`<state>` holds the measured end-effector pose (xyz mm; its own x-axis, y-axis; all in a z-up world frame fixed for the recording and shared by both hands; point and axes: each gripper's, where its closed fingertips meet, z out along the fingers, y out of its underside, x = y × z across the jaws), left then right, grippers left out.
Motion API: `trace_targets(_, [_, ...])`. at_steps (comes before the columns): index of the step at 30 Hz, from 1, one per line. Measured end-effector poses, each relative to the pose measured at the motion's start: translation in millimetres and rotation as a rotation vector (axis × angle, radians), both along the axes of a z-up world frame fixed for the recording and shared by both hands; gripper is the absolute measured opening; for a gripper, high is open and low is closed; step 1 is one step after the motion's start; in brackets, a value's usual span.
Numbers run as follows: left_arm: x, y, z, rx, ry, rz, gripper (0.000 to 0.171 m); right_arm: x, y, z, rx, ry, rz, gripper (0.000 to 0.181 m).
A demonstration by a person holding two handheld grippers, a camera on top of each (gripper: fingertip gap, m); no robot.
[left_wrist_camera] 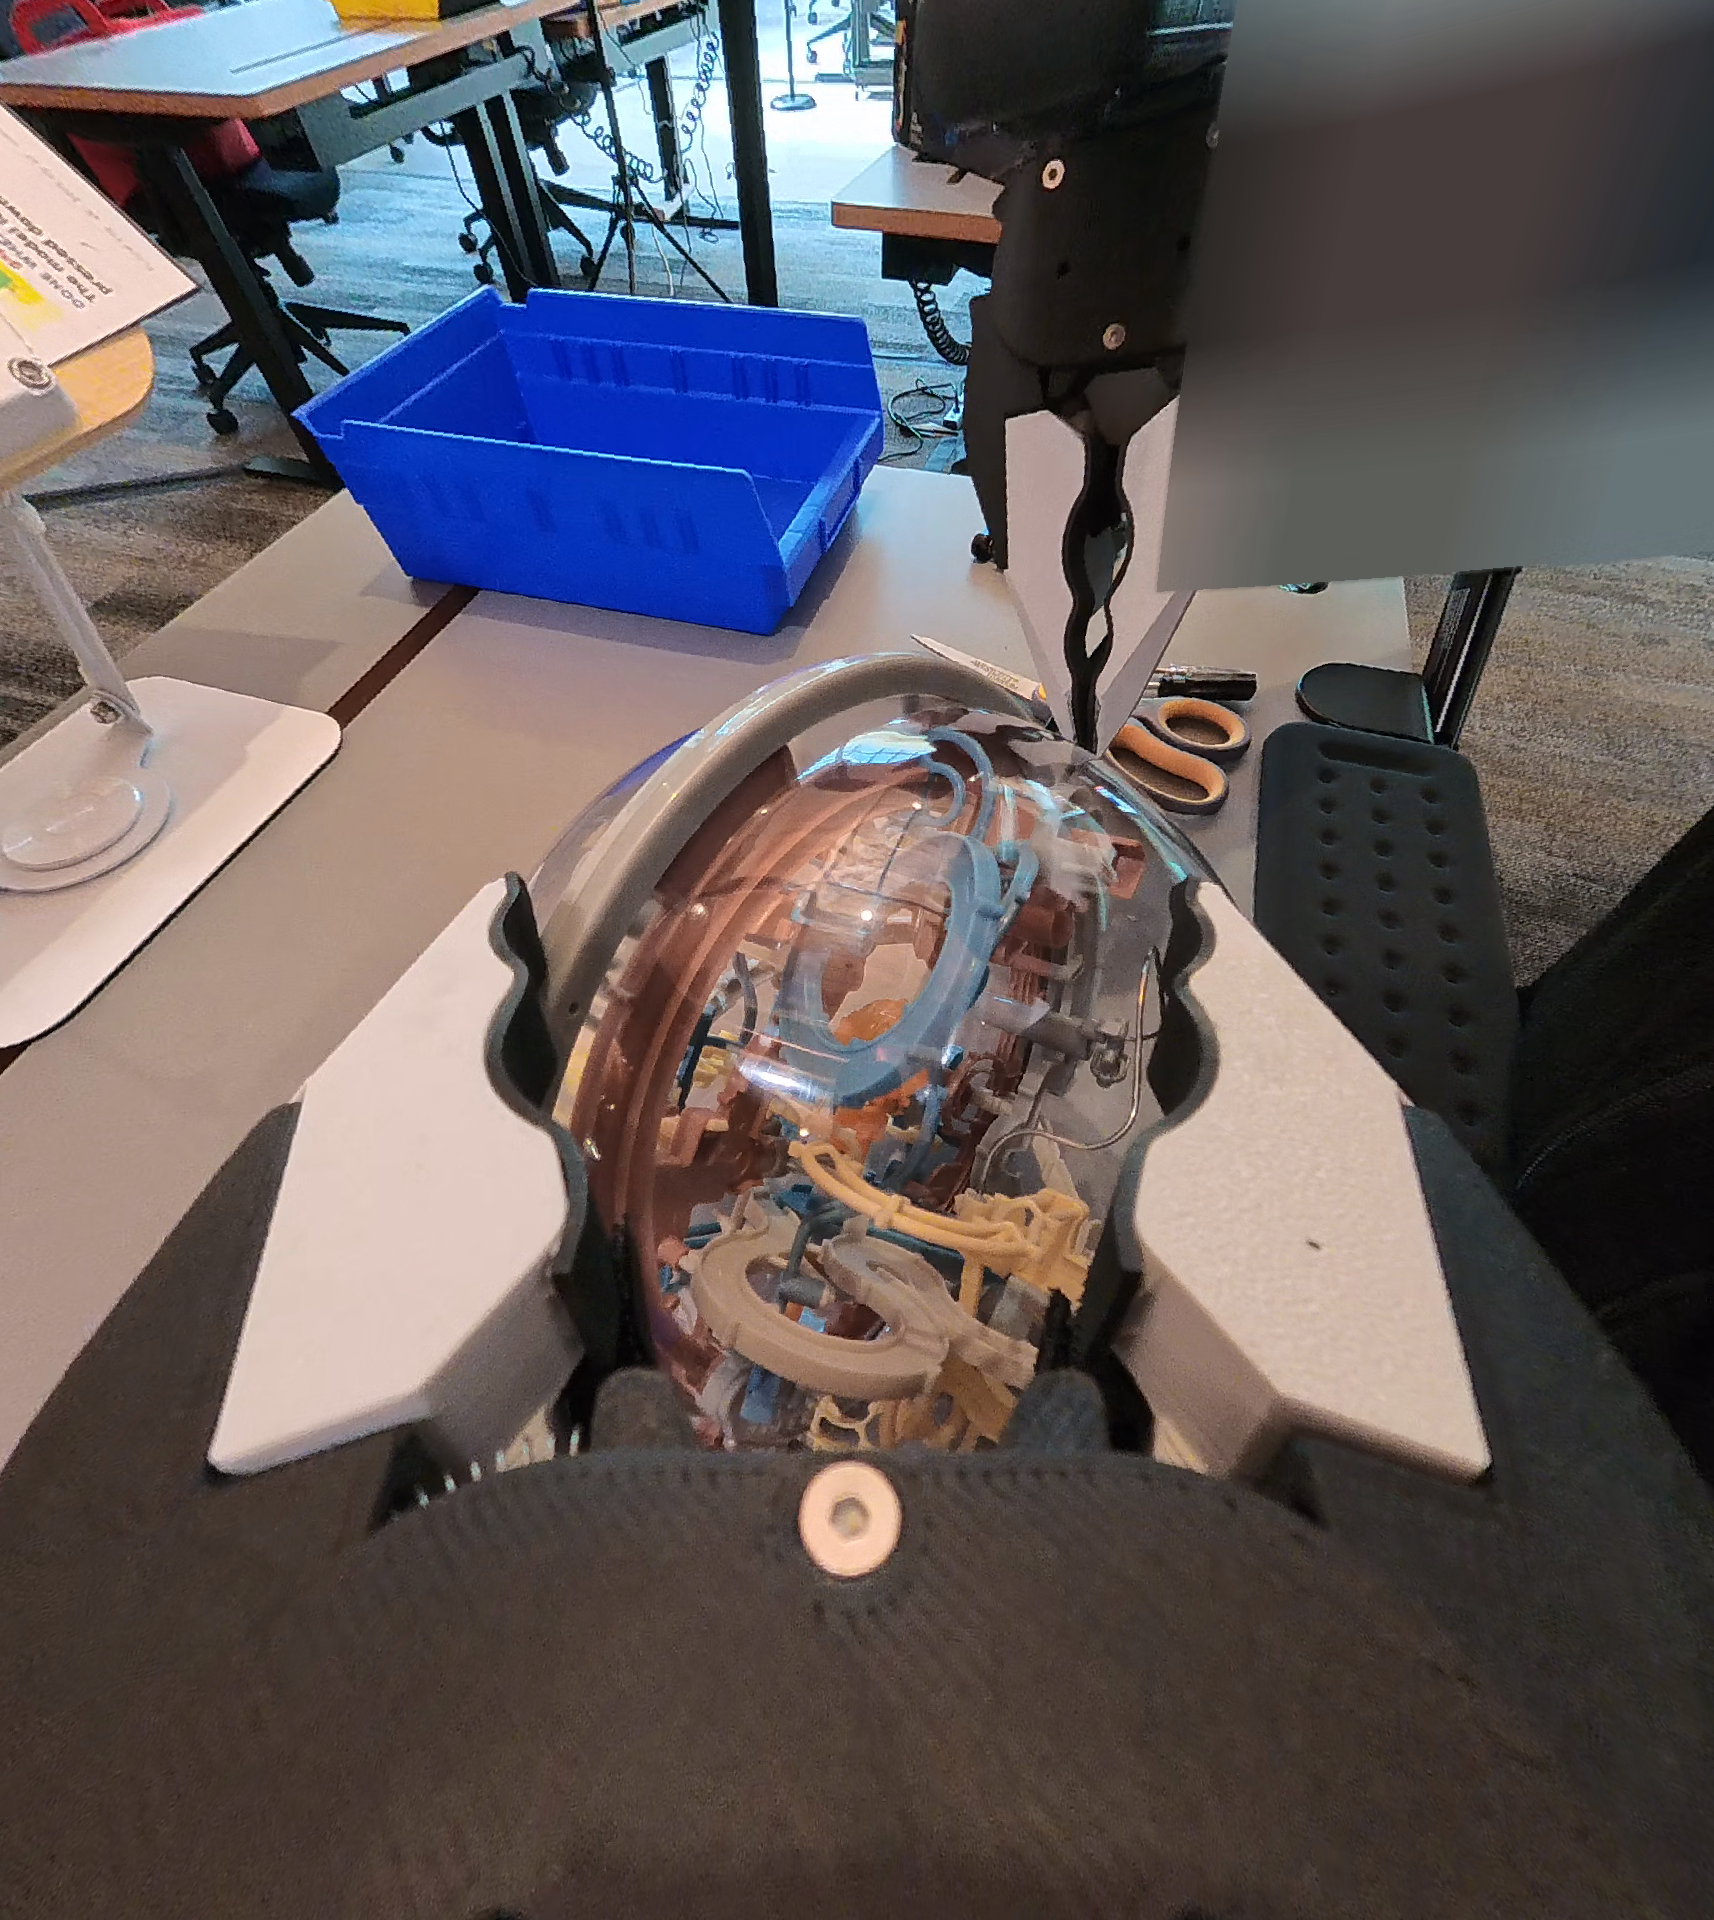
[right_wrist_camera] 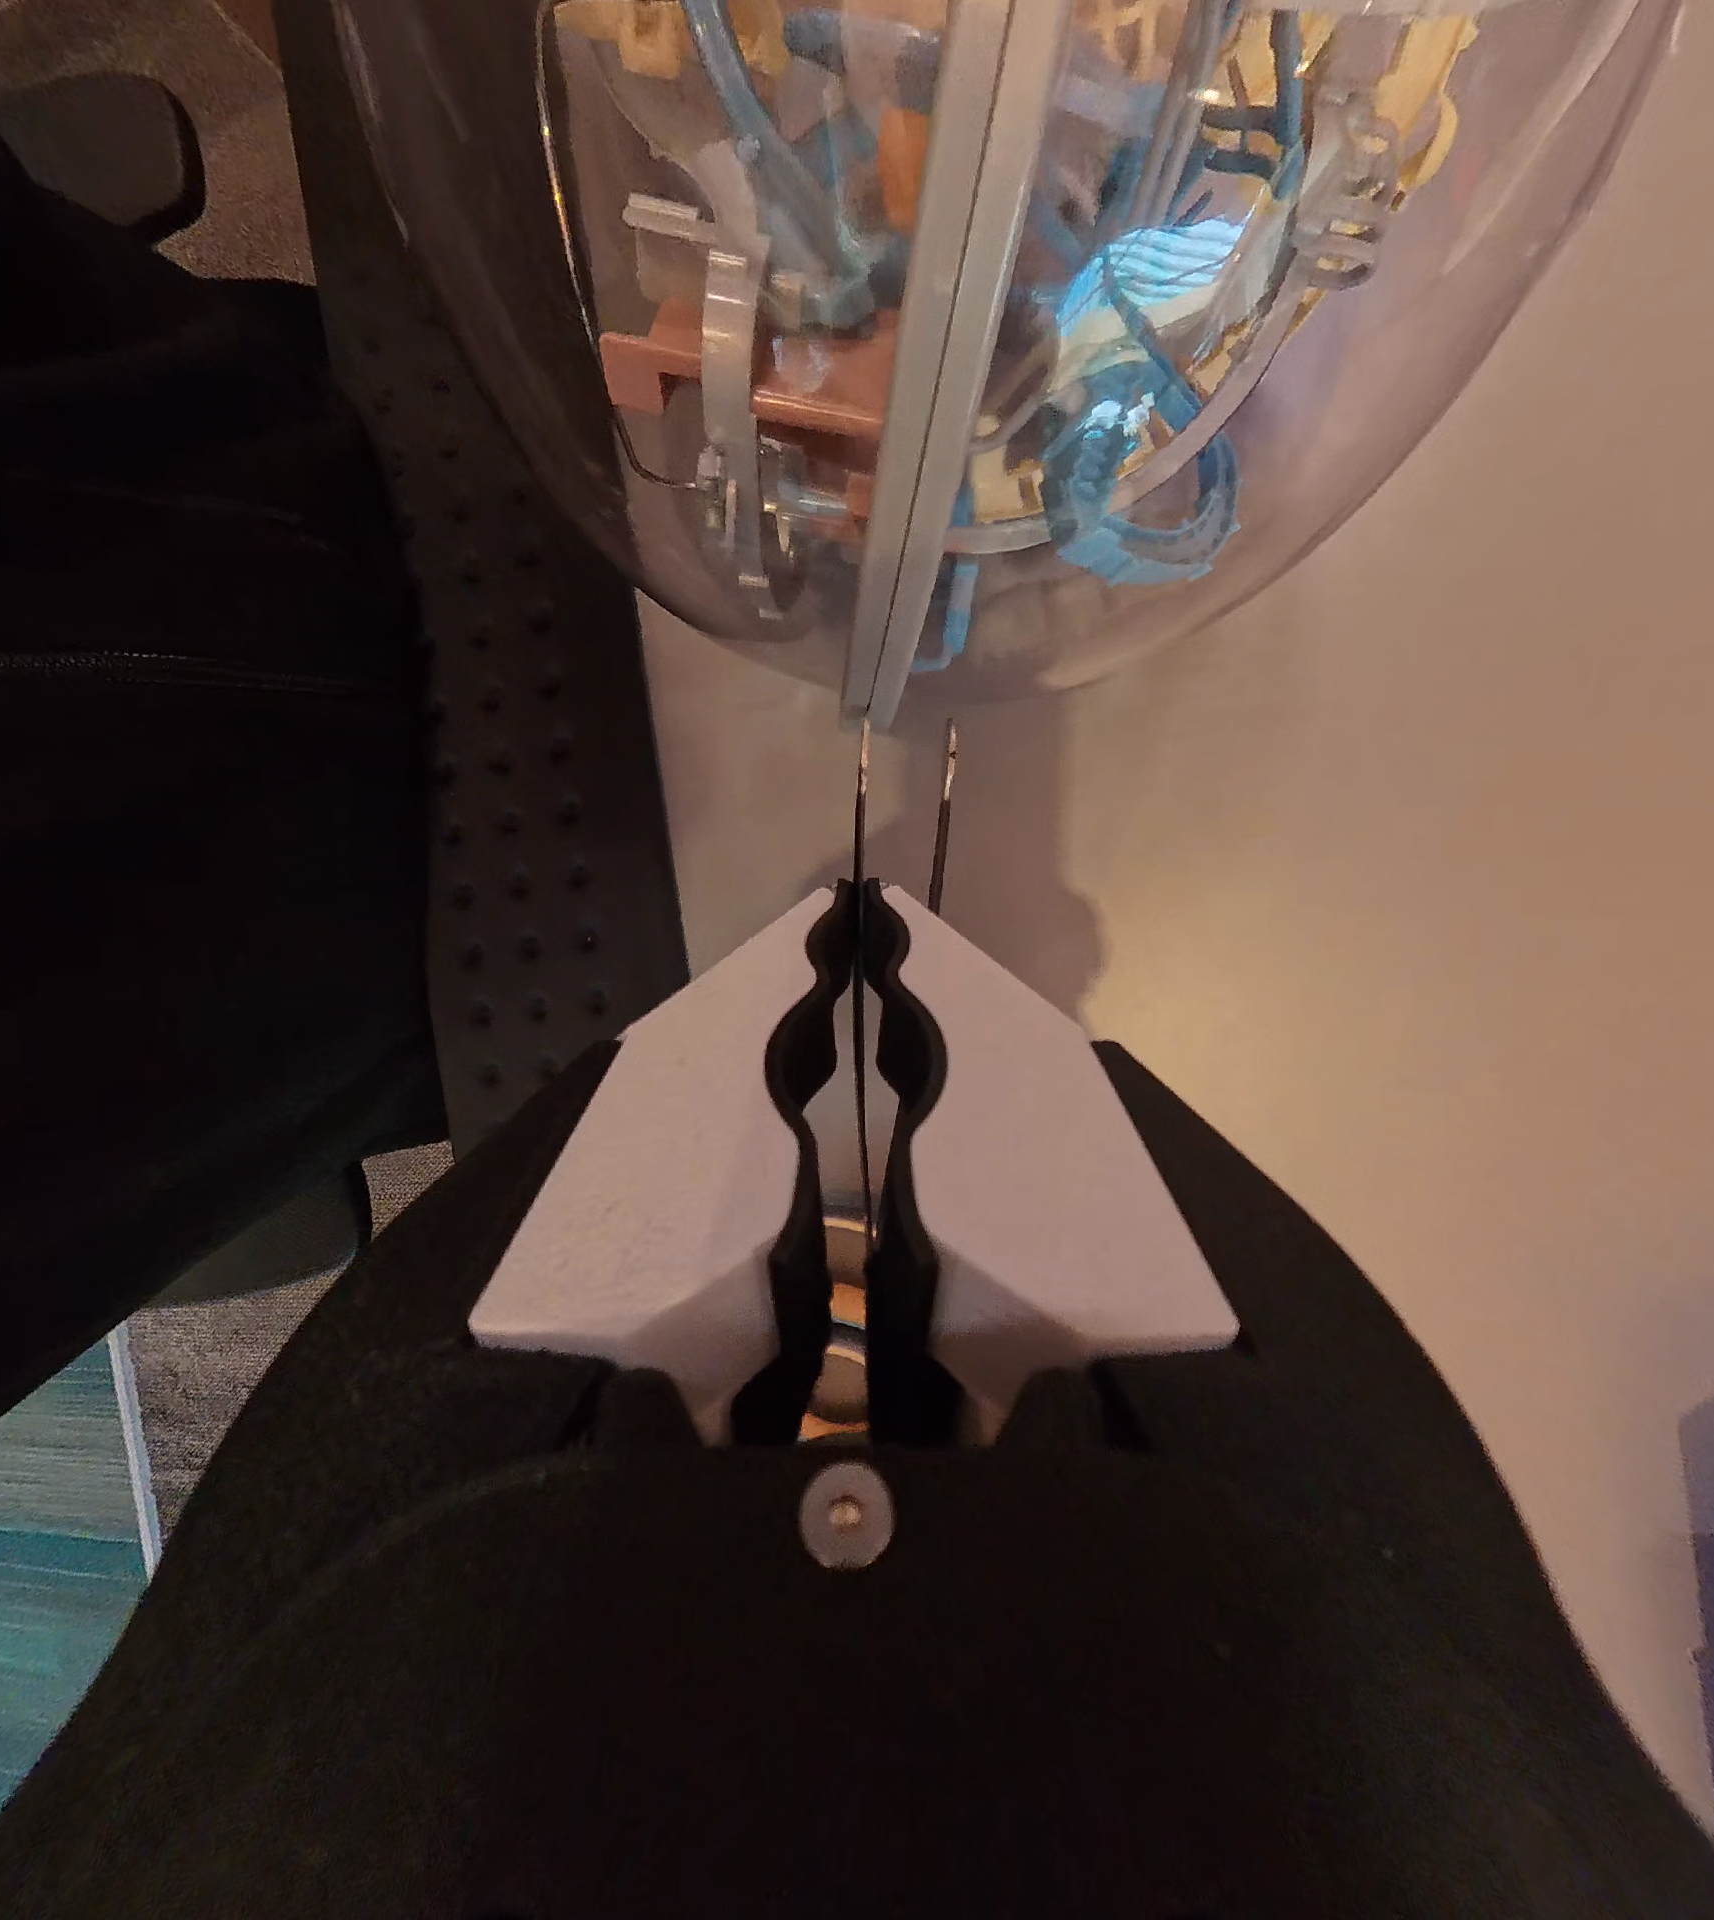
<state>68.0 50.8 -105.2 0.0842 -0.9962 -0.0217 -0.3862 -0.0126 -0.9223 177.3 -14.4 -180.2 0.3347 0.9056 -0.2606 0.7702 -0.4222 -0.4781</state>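
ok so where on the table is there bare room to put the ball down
Bare grey table lies left of the clear maze ball, between the white stand base and the left gripper; another strip sits before the blue bin. Crowded on the right: scissors, black pad, right gripper.

A: What colours sit inside the clear sphere (left_wrist_camera: 863, 1091)?

B: Brown tracks, blue-grey loops, pale yellow lattice, a bit of orange. A grey band (left_wrist_camera: 728, 748) arcs over it toward 11 o'clock.

A: And the left gripper (left_wrist_camera: 858, 1101) around it?

B: White fingers (left_wrist_camera: 396, 1195) with wavy black pads, on a black textured body. The right gripper (left_wrist_camera: 1092, 717), at 1 o'clock, has the same white and black.

A: Farther off?

B: A bright blue bin (left_wrist_camera: 604, 478) at 11 o'clock, on a light grey table (left_wrist_camera: 333, 997) with a dark brown seam. Scissors (left_wrist_camera: 1180, 748) with orange-and-black handles at 1 o'clock, and a black pad with a dimpled dot pattern (left_wrist_camera: 1383, 914) at 2 o'clock.
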Motion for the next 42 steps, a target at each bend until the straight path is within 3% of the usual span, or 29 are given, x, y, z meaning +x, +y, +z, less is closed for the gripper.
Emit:
trace_targets(24, [-7, 3, -3, 0.004, 0.000, 0.014, 0.122, -14, 0, -9, -0.139, 0.143, -0.044, 0.000])
trace_targets(32, [-9, 4, -1, -0.001, 0.022, 0.016, 0.120, -9, 5, -4, 0.050, 0.032, -0.009, 0.000])
trace_targets(38, [-13, 3, -1, -0.035, 0.074, 0.018, 0.117, -2, 9, 2, 0.140, 0.049, -0.032, 0.000])
trace_targets(42, [-16, 7, 8, 0.010, 0.118, 0.017, 0.112, 2, 14, 11, 0.294, 0.025, -0.054, 0.000])
